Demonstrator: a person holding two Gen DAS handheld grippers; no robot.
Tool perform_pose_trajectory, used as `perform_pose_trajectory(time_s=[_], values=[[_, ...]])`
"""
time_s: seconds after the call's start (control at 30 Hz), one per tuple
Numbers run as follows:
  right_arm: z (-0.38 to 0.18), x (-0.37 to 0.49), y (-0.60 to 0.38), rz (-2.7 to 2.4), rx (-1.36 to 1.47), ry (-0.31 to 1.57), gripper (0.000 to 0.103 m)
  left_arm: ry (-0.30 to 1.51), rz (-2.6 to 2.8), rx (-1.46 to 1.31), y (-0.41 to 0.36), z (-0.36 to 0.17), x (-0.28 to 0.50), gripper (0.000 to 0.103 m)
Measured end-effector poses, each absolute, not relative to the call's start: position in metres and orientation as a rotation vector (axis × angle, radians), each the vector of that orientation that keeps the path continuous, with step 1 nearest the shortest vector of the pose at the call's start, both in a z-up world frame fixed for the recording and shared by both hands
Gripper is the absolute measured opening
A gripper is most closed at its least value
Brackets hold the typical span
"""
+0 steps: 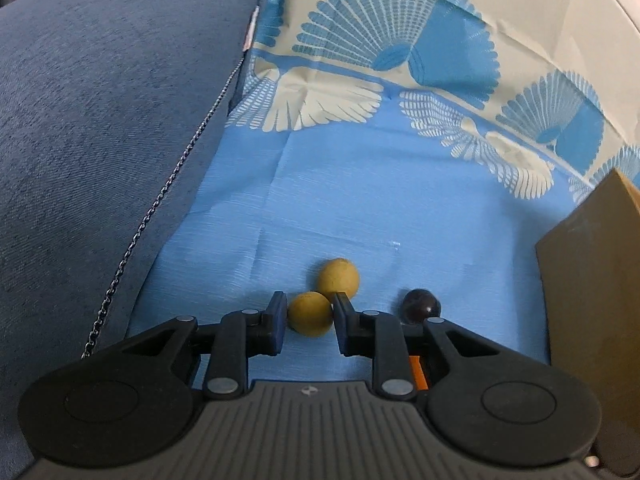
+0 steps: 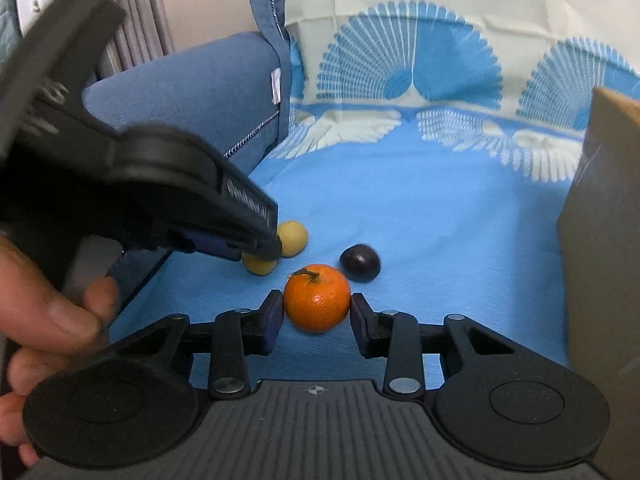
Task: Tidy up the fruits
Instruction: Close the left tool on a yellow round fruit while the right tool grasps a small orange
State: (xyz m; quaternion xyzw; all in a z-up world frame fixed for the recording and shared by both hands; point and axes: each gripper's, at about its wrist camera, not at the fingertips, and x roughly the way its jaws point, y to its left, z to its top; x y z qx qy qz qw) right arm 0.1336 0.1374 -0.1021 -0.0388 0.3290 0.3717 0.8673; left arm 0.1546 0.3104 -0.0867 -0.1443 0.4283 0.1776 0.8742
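Blue cloth [image 1: 360, 208] covers the place where my fruits sit. It has big fan shapes in blue and cream on the far part. On the far left there is a soft blue cushion [image 1: 100, 120] with a little chain [image 1: 160, 196] along its edge and a small white tag [image 1: 250, 28]. I cannot read the tag.

My left tongs [image 1: 309, 312] are low over the cloth. Their blue pads [image 1: 278, 320] sit on each side of a small yellow fruit [image 1: 310, 314]. The pads look very close to it, but I cannot tell if they squeeze it yet. A second yellow fruit [image 1: 338, 278] is just behind, touching the first one. A dark purple fruit [image 1: 421, 306] is to the right of them, a bit apart.

From my right side I see my left tongs [image 2: 264, 250] from the side, and my left hand [image 2: 52, 312] holding them. There is white writing on the tongs, but it is too blurry to read.

My right tongs [image 2: 317, 314] are apart, with an orange mandarin [image 2: 317, 298] between the pads. The pads are right beside it, and I cannot tell if they touch. It has a little brown stem on top. The purple fruit [image 2: 360, 263] is just behind it to the right.

On the far right stands a brown cardboard box [image 2: 600, 240]. Far off on the left are grey curtains [image 2: 136, 12].
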Motion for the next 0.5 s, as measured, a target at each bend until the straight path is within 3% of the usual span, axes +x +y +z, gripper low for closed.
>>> perform_pose_trajectory(time_s=[0.23,0.5], values=[[-0.099,0.119,0.121,0.744,-0.174,0.764,0.038,0.876,0.354,-0.374,0.302,-0.067,0.134,0.027],[-0.097,0.104,0.1,0.738,-0.181,0.889,0.039,1.069,0.323,-0.417,0.293,-0.083,0.121,0.028]])
